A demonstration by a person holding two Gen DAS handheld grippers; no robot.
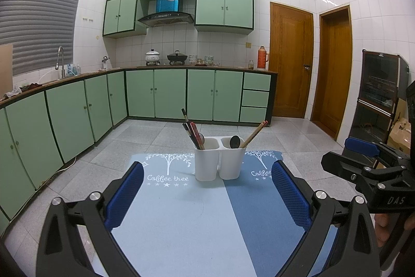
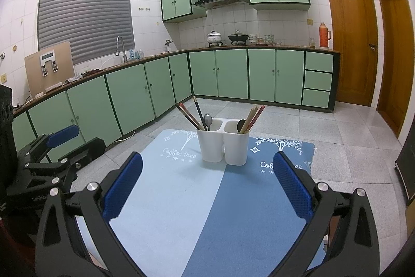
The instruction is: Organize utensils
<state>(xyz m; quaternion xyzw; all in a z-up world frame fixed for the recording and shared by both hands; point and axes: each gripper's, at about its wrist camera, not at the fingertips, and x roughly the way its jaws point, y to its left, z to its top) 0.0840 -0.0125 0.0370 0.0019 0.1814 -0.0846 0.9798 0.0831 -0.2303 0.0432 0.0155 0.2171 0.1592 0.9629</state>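
While both grippers (image 1: 207,188) (image 2: 207,181) hover spread and empty, utensils (image 2: 199,113) fill the 2-compartment holder (image 2: 223,144).

Both views are aimed forward from low above the blue mat (image 1: 181,220), near the shared white utensil holder (image 2: 223,144), side by side.

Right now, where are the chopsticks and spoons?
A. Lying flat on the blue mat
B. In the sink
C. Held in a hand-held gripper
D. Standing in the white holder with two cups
D: the chopsticks and a spoon stand in the white holder, more chopsticks in its other cup, while both the left hand-held gripper and the right hand-held gripper are open and hold nothing.
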